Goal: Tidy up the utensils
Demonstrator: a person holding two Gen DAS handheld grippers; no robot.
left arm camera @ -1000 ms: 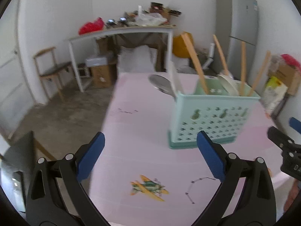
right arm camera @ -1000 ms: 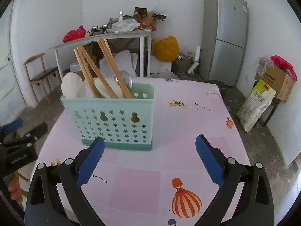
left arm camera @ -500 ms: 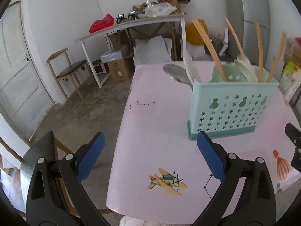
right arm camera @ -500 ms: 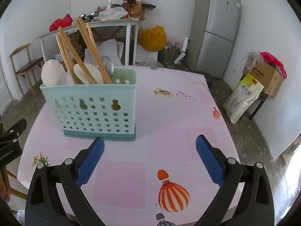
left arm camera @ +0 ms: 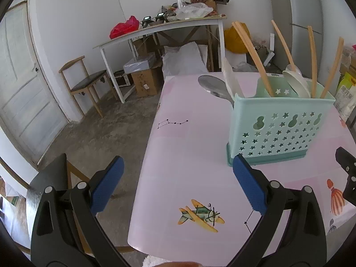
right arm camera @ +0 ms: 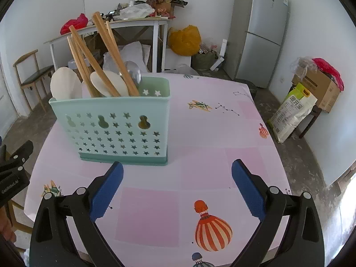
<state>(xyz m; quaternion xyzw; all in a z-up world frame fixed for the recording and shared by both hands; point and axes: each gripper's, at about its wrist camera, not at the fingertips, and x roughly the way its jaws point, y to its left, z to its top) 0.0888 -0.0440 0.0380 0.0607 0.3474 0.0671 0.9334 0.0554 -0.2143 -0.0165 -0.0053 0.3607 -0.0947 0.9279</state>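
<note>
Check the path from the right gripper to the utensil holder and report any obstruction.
Nothing visible blocks it. The right gripper is open and empty, and only bare tablecloth lies between its fingers and the utensil holder, which stands slightly to the left of the fingers' centre line.

The utensil caddy looks like matt mint-green plastic, pierced with star-shaped holes, and it holds pale wooden chopsticks, glossy white spoons and a shiny metal spoon. It stands on a smooth pink tablecloth with a slight sheen. The gripper fingers wear ribbed blue pads on matt black plastic arms.
</note>
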